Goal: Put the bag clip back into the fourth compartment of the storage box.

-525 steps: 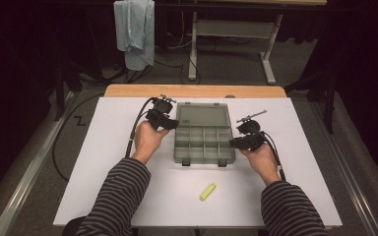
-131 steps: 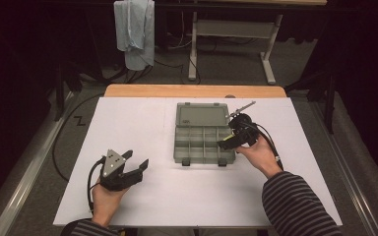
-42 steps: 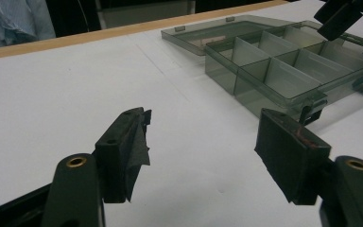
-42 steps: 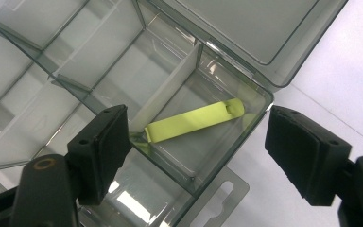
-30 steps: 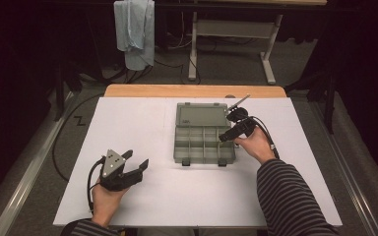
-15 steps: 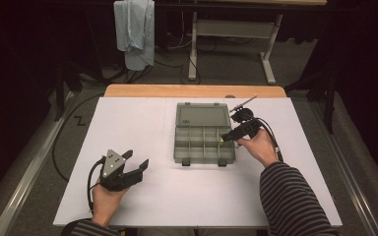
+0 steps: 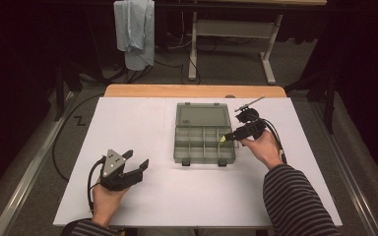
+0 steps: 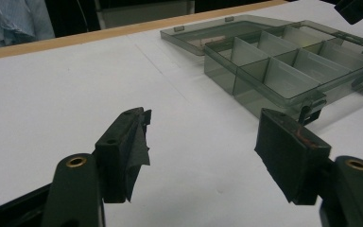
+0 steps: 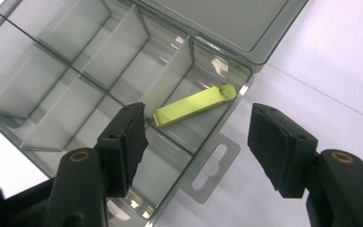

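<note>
- Right gripper [image 9: 196, 142] hovered over the right end of the open organizer box [image 7: 204, 142]; jaws apart with nothing between them, and they had just been closing in a bit.
- Yellow-green clip [image 9: 194, 105] lay flat in the compartment at that end of the box, clear of both pads. In the high view it was just a yellow speck [image 7: 223, 139] at the gripper tip.
- Left gripper [image 7: 128, 169] sat low near the front-left of the table, jaws spread wide, empty, well apart from the box.
- Looked to me like the drop was done and the lid [image 7: 202, 115] was next; it lay folded back flat.
- Risks from here:
  - The clip lay diagonally, one end near the outer wall. If it rode up on a divider, the lid could jam on it.
  - A pad catching the box's hang tab [image 9: 215, 165] or rim on the way out could drag the light box across the table.
  - Closing the lid one-handed could skate the box; the left gripper was too far off to brace it.
- Surface: smooth white table top [image 7: 142, 123], wooden strip [image 7: 192, 91] along the far edge, probably low friction.
- Room: dark, with a blue cloth [image 7: 135, 29] hanging behind, a white desk frame [image 7: 226, 39], and cables on the floor.
</note>
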Demonstrator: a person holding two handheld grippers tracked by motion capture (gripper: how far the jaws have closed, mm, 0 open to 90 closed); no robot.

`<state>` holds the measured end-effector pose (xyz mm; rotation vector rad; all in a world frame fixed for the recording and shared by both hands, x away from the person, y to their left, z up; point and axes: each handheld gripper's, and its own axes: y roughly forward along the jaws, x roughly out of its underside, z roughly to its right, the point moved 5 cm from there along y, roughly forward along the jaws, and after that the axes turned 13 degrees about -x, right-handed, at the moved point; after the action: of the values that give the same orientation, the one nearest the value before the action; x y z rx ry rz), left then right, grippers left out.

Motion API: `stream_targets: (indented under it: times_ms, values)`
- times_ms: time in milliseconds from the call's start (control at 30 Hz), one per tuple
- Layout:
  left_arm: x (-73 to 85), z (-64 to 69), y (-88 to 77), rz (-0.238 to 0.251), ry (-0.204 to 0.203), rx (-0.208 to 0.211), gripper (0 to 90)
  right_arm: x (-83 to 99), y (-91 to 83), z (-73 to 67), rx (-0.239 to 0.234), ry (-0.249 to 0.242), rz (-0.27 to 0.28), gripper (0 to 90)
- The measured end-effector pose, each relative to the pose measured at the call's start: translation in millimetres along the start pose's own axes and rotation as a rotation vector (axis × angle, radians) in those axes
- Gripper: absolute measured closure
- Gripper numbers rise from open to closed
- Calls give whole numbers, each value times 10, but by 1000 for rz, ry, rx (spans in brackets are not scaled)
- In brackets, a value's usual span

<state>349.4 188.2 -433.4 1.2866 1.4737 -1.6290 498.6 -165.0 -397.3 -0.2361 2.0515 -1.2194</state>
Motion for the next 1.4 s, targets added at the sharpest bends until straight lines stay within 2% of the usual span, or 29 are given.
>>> stream_targets:
  times_ms: [167,367,567,767,1033,1400]
  values:
    - [1,-1,3,1,-1,5,342,6,-35,-25,-12,2,37,416]
    - [-5,0,-10,10,-3,8,342,15,-107,-54,-3,6,69,445]
    - [-4,-1,-14,12,-3,10,342,44,-150,-68,6,2,83,444]
    - [1,-7,-17,10,-7,10,342,105,-163,-69,-5,14,89,455]
    - [2,-5,-22,10,-6,9,343,173,-207,-62,-8,25,135,487]
    - [1,-3,-32,15,-6,18,343,287,-235,-57,-3,1,165,531]
